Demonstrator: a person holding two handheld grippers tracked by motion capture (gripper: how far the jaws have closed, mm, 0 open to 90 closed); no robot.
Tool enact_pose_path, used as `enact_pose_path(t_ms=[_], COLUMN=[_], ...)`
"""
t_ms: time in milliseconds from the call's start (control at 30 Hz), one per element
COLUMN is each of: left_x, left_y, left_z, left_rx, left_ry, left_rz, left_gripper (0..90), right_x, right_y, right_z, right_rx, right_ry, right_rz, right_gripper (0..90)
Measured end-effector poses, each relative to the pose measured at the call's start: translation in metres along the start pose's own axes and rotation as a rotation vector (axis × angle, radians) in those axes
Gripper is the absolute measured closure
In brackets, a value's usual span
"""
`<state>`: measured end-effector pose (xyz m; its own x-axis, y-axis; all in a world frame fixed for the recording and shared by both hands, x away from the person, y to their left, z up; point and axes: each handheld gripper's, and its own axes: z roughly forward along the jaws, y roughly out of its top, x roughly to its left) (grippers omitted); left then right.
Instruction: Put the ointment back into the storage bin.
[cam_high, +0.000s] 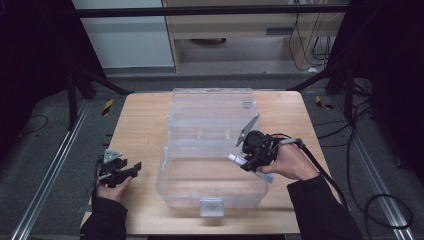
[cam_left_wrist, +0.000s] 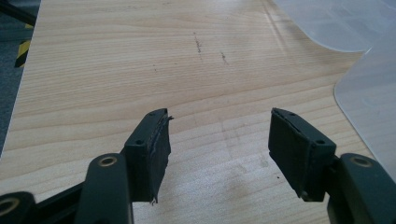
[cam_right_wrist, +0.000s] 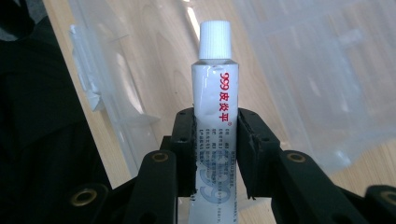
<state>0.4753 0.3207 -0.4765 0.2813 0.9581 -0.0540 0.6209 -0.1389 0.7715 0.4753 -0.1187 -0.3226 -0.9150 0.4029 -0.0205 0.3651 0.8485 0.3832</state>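
A white tube (cam_right_wrist: 215, 93) with a ribbed white cap and red lettering stands between the jaws of my right gripper (cam_right_wrist: 215, 135), which is shut on it. In the high view the right gripper (cam_high: 248, 161) hovers over the right side of the clear plastic box (cam_high: 165, 187), and the tube (cam_high: 235, 159) pokes out to the left. At the table's left front my left gripper (cam_high: 131, 169) rests low and open. Its pads (cam_left_wrist: 156, 149) are wide apart over bare wood with nothing between them.
The clear box has its lid (cam_high: 212, 107) laid open toward the far side, and a latch tab (cam_high: 211, 206) at its near wall. The wooden table (cam_high: 142, 125) ends close to the left hand. Dark frame posts and cables stand around the table.
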Motion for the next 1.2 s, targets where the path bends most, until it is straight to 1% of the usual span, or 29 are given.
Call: enact_pose_path(t_ms=[67, 300, 400, 633, 767, 800, 833, 867, 900, 1033, 1067, 1100, 1200], left_x=[0.000, 0.000, 0.000, 0.000, 0.000, 0.000, 0.001, 0.001, 0.001, 0.001, 0.001, 0.001, 0.001], left_y=[0.000, 0.000, 0.000, 0.000, 0.000, 0.000, 0.000, 0.000, 0.000, 0.000, 0.000, 0.000, 0.000], left_z=[0.000, 0.000, 0.000, 0.000, 0.000, 0.000, 0.000, 0.000, 0.000, 0.000, 0.000, 0.000, 0.000], left_rx=[-0.001, -0.001, 0.000, 0.000, 0.001, -0.001, -0.001, 0.000, 0.000, -0.001, -0.001, -0.001, -0.002], left_ry=[0.000, 0.000, 0.001, 0.000, 0.000, 0.000, 0.000, 0.001, 0.001, 0.001, 0.000, 0.000, 0.000], left_rz=[0.000, -0.001, 0.000, 0.000, 0.000, -0.001, -0.001, 0.000, 0.000, 0.000, 0.000, -0.001, -0.002], left_gripper=[38.2, 38.2, 38.3, 38.2, 38.3, 38.3, 38.3, 38.3, 38.3, 38.2, 38.3, 38.3, 38.3], right_x=[0.002, 0.006, 0.009, 0.013, 0.015, 0.015, 0.015, 0.016, 0.016, 0.017, 0.017, 0.017, 0.018], right_y=[0.004, 0.011, 0.013, 0.015, 0.016, 0.016, 0.017, 0.017, 0.017, 0.017, 0.017, 0.017, 0.018], right_z=[0.006, 0.024, 0.031, 0.047, 0.055, 0.057, 0.060, 0.061, 0.064, 0.070, 0.075, 0.076, 0.084], right_rx=[0.011, 0.030, 0.050, 0.089, 0.106, 0.110, 0.114, 0.121, 0.124, 0.130, 0.117, 0.122, 0.140], right_ry=[0.016, 0.039, 0.046, 0.046, 0.050, 0.052, 0.052, 0.053, 0.051, 0.056, 0.057, 0.061, 0.068], right_rz=[-0.019, -0.076, -0.103, -0.172, -0.200, -0.199, -0.215, -0.212, -0.233, -0.251, -0.280, -0.289, -0.291], right_gripper=[69.6, 69.6, 69.6, 69.6, 69.6, 69.6, 69.6, 69.6, 69.6, 69.7, 69.7, 69.7, 69.7])
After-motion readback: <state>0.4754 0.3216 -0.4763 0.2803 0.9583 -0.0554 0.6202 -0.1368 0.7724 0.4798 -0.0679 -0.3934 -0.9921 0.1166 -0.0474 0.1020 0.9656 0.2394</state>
